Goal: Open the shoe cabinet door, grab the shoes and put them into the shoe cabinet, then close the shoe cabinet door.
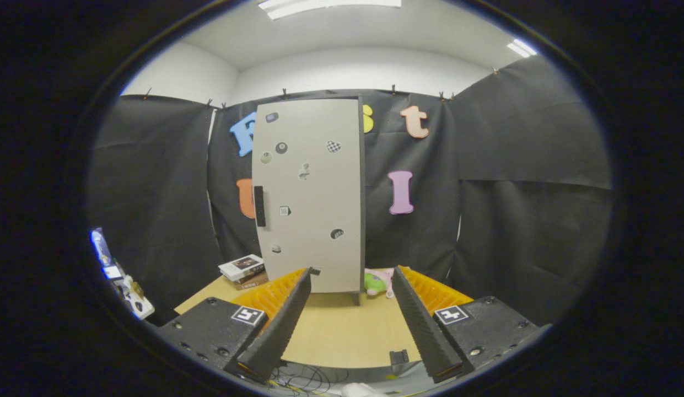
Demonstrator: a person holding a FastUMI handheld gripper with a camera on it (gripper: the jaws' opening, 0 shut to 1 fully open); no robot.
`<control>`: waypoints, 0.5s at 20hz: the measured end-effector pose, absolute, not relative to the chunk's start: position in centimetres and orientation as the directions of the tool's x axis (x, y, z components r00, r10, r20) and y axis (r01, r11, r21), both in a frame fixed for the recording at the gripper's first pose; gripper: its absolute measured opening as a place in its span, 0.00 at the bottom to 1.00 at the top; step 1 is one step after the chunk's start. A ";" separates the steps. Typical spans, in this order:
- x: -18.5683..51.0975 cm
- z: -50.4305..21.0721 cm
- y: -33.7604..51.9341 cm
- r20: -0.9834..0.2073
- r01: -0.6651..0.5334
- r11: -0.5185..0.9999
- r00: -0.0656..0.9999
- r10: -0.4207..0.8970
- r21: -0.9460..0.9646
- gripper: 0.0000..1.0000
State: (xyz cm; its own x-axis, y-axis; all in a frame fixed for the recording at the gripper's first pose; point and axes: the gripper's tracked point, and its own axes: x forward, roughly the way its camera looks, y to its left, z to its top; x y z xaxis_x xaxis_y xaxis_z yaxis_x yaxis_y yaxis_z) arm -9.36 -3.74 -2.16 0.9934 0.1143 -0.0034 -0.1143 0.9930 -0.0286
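Note:
A tall pale-grey shoe cabinet (311,193) stands upright at the far side of the wooden table (342,331), well beyond my fingers. Its door is closed, dotted with several small stickers, and a dark vertical handle (259,205) sits on its left edge. My gripper (350,278) is open, with nothing but bare tabletop between the fingers (284,320). It points at the cabinet's lower part from a distance. A pink and green soft item (379,281) lies at the cabinet's right foot, partly hidden by the right finger; what it is I cannot tell.
A small stack of books (243,270) lies on the table left of the cabinet. Black cloth walls close the booth on all sides. Some clutter (121,275) sits low at the far left, off the table. Loose cables (306,380) lie at the table's near edge.

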 end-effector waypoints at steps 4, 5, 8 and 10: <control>-9.6 -2.8 -2.8 -0.023 -0.112 0.994 0.994 0.111 -0.012 0.97; -9.5 -2.7 -2.7 -0.024 -0.109 0.994 0.994 0.108 -0.011 0.97; -9.9 -2.6 -2.2 -0.024 -0.099 0.995 0.995 0.099 -0.022 0.97; -9.8 -2.5 -2.1 -0.026 -0.090 0.995 0.996 0.089 -0.035 0.97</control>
State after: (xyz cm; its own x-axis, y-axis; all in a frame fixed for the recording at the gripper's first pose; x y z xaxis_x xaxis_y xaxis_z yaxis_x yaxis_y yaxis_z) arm -9.76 -2.13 -2.54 0.9957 0.0890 -0.0264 -0.0899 0.9953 -0.0354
